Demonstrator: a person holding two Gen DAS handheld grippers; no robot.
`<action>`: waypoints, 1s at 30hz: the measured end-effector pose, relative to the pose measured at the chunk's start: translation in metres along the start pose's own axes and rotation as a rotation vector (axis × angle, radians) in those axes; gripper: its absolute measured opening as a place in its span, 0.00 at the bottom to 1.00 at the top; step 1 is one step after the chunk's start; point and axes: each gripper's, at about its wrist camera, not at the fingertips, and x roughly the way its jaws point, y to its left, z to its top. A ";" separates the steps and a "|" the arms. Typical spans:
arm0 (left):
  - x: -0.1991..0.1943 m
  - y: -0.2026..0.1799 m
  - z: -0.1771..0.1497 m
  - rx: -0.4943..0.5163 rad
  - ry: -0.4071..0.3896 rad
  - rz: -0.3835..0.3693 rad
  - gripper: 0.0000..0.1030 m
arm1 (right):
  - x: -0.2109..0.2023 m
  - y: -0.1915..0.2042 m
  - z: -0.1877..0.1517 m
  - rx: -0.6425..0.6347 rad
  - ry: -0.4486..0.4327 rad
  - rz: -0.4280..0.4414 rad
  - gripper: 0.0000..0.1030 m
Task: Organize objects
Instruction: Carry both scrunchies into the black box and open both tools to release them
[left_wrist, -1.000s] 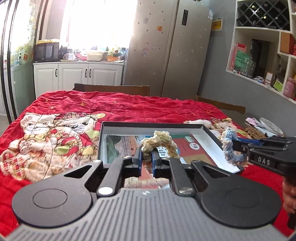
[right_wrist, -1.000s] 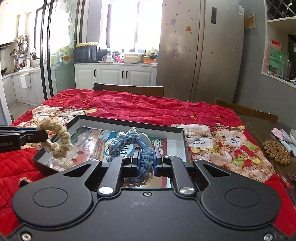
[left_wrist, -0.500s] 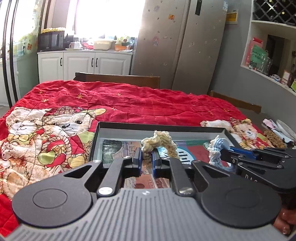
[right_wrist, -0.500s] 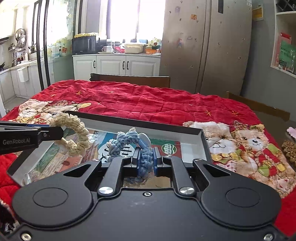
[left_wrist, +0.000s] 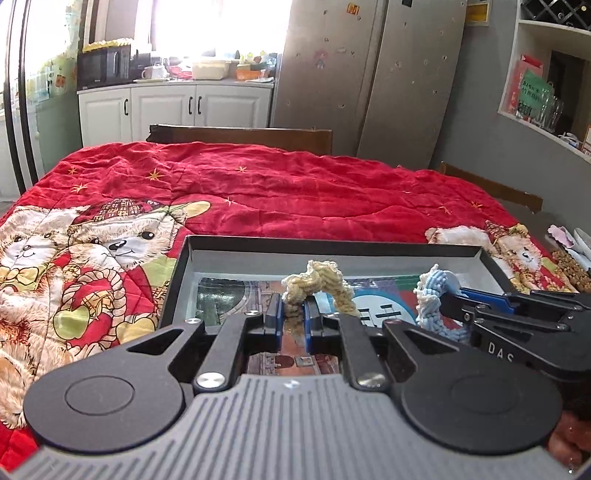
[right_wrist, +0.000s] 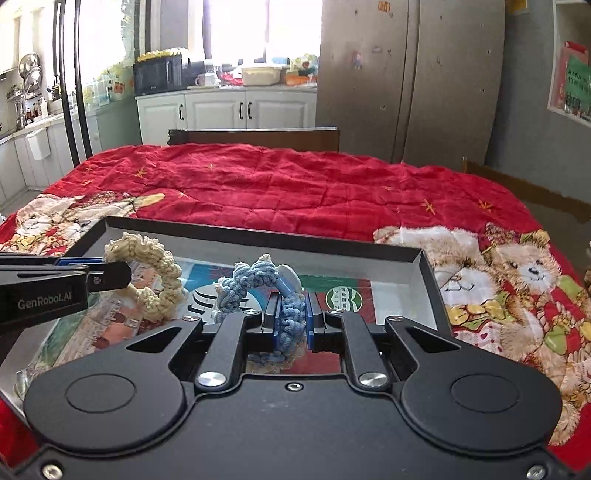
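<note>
Left wrist view: a cream braided rope ring (left_wrist: 321, 286) is pinched between the closed pads of the left gripper (left_wrist: 293, 319) and held over the shallow dark tray (left_wrist: 332, 245), above its printed lining. Beside it, a blue braided rope ring (right_wrist: 271, 291) is clamped in the closed right gripper (right_wrist: 290, 325), also above the tray floor. From either view it cannot be told whether the rings touch the lining or hang just clear of it. Nothing else is seen lying in the tray. The tray rests on a red quilt (right_wrist: 295, 184) printed with teddy bears, spread over a table with a wooden chair (left_wrist: 240, 133) at its far side. The task is judged to be at the placing step: both rings have been brought over the tray, but neither has been released. Letting go and withdrawing both grippers is what appears to be left.
</note>
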 end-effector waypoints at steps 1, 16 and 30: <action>0.002 0.000 0.000 -0.001 0.004 0.002 0.14 | 0.002 -0.001 0.000 0.005 0.006 0.000 0.12; 0.014 0.004 0.005 -0.008 0.037 0.017 0.16 | 0.015 -0.002 -0.001 0.013 0.065 -0.002 0.13; 0.018 0.004 0.006 0.001 0.058 0.025 0.35 | 0.020 -0.003 0.000 0.019 0.092 -0.005 0.14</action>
